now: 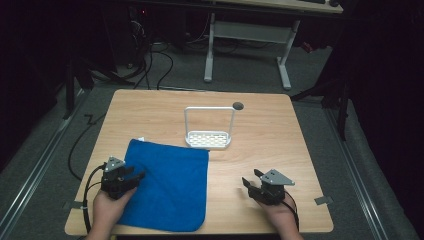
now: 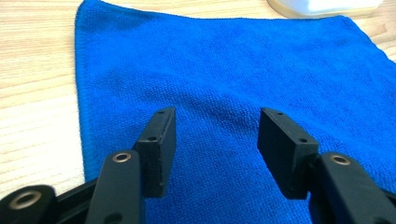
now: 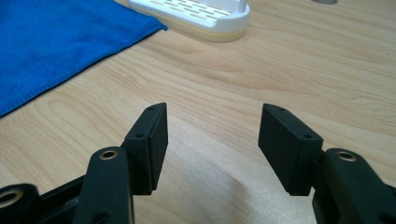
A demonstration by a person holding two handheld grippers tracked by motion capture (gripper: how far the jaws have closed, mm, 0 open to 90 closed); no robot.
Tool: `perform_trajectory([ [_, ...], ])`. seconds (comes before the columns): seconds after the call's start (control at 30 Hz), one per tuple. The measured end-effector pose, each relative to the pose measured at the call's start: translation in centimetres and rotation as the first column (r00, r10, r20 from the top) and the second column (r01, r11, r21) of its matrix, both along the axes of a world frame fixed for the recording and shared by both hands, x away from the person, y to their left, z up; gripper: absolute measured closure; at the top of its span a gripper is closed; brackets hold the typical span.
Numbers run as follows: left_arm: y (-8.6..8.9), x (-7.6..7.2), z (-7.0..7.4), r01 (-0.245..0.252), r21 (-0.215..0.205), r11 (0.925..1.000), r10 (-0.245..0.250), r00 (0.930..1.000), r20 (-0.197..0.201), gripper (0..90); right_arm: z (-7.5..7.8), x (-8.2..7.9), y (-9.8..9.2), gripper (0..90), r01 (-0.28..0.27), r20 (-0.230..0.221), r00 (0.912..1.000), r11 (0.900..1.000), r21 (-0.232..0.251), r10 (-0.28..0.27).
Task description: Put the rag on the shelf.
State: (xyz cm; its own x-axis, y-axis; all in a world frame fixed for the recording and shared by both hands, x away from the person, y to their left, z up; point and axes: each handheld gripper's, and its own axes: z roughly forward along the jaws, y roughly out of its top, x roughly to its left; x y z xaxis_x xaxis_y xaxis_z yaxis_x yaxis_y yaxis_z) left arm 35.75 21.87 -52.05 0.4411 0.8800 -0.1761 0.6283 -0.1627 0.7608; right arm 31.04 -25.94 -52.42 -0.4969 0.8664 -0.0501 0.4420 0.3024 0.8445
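Left claw [image 1: 134, 177]: I have it over the near left part of the cloth [image 1: 170, 187], jaws spread wide, nothing between them. Right claw [image 1: 251, 181]: jaws equally wide, empty, over bare wood. Counter [image 1: 280, 130]: light wood. The blue cloth lies flat on its near left part, the far right corner just beside the white rack [image 1: 209, 140]. A small dark disc [image 1: 238, 105] sits behind the rack.

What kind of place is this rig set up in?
Probably a lab or office workroom: a small wooden table on grey carpet, a white-legged desk behind, and loose cables across the floor.
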Motion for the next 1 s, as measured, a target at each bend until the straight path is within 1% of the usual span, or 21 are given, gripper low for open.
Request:
perform_trajectory([
  [0.1, 0.1, 0.0, 0.0, 0.000, -0.007, 1.0000, 0.000, 1.0000, 0.000, 47.6, 0.0, 0.1, -0.1, 43.0, -0.003, 0.008, 1.0000, 1.000, -0.004, 0.003],
  [0.13, 0.2, 0.1, -0.1, 0.000, -0.006, 1.0000, 0.000, 1.0000, 0.002, 47.6, 0.0, 0.1, -0.1, 44.2, -0.001, -0.004, 1.0000, 1.000, 0.001, 0.001],
  [0.27, 0.3, 0.1, -0.2, 0.005, 0.006, 1.0000, -0.005, 1.0000, 0.004, 47.5, 0.1, 0.2, -0.1, 43.6, 0.003, 0.009, 1.0000, 1.000, 0.008, -0.003],
  [0.37, 0.5, 0.0, -0.2, 0.009, 0.002, 1.0000, -0.009, 0.9999, 0.005, 47.4, 0.0, 0.2, 0.0, 43.5, -0.001, 0.008, 1.0000, 1.000, 0.010, 0.001],
  [0.5, 0.7, 0.0, -0.2, 0.000, -0.008, 1.0000, 0.000, 1.0000, 0.005, 47.2, 0.0, 0.3, 0.4, 43.5, -0.018, 0.004, 0.9998, 1.000, 0.005, 0.018],
  [0.57, 0.7, 0.0, -0.2, -0.004, -0.006, 1.0000, 0.004, 1.0000, 0.007, 47.2, 0.1, 0.4, 0.7, 43.8, -0.034, 0.012, 0.9994, 0.999, -0.013, 0.034],
  [0.6, 0.7, 0.0, -0.1, -0.008, -0.008, 0.9999, 0.008, 0.9999, 0.011, 47.8, 0.2, 0.4, 0.9, 43.8, -0.045, 0.010, 0.9990, 0.999, -0.014, 0.045],
  [0.67, 0.7, -0.4, 0.1, 0.000, -0.019, 0.9998, 0.000, 0.9994, 0.034, 48.7, 0.4, 0.5, 1.3, 43.9, -0.058, -0.003, 0.9983, 0.998, -0.013, 0.058],
  [0.7, 0.7, -0.4, 0.1, 0.000, -0.019, 0.9998, 0.000, 0.9994, 0.034, 48.8, 0.4, 0.5, 1.3, 43.9, -0.058, -0.003, 0.9983, 0.998, -0.013, 0.058],
  [0.73, 0.7, -0.8, 0.3, -0.001, -0.013, 0.9999, 0.001, 0.9984, 0.056, 49.1, 0.6, 0.6, 2.1, 46.6, -0.087, -0.007, 0.9962, 0.996, -0.002, 0.087],
  [0.77, 0.7, -0.8, 0.3, -0.001, -0.013, 0.9999, 0.001, 0.9984, 0.056, 49.6, 0.6, 0.6, 2.1, 46.6, -0.087, -0.007, 0.9962, 0.996, -0.002, 0.087],
  [0.8, 0.8, -1.0, 0.3, 0.000, -0.012, 0.9999, 0.001, 0.9983, 0.059, 49.6, 0.8, 0.6, 2.6, 48.5, -0.097, -0.003, 0.9952, 0.995, -0.004, 0.097],
  [0.87, 0.9, -1.3, 0.2, 0.001, -0.004, 1.0000, 0.000, 0.9985, 0.054, 50.9, 1.1, 0.7, 4.0, 53.6, -0.129, 0.022, 0.9913, 0.992, -0.008, 0.130],
  [0.9, 0.9, -1.5, 0.1, 0.006, 0.006, 1.0000, -0.006, 0.9988, 0.049, 52.0, 1.2, 0.8, 4.7, 56.4, -0.145, 0.030, 0.9889, 0.989, -0.015, 0.146],
  [0.93, 0.9, -1.7, -0.1, 0.010, 0.019, 0.9998, -0.010, 0.9992, 0.039, 52.8, 1.4, 1.0, 5.9, 60.6, -0.184, 0.034, 0.9822, 0.983, -0.019, 0.184],
  [0.97, 0.9, -1.7, -0.1, 0.010, 0.019, 0.9998, -0.010, 0.9992, 0.039, 53.3, 1.4, 1.0, 5.9, 60.6, -0.184, 0.034, 0.9822, 0.983, -0.019, 0.184],
  [1.0, 0.9, -2.2, -0.3, 0.019, 0.035, 0.9992, -0.020, 0.9995, 0.026, 54.6, 1.2, 1.5, 7.3, 65.2, -0.224, 0.019, 0.9745, 0.975, -0.011, 0.224],
])
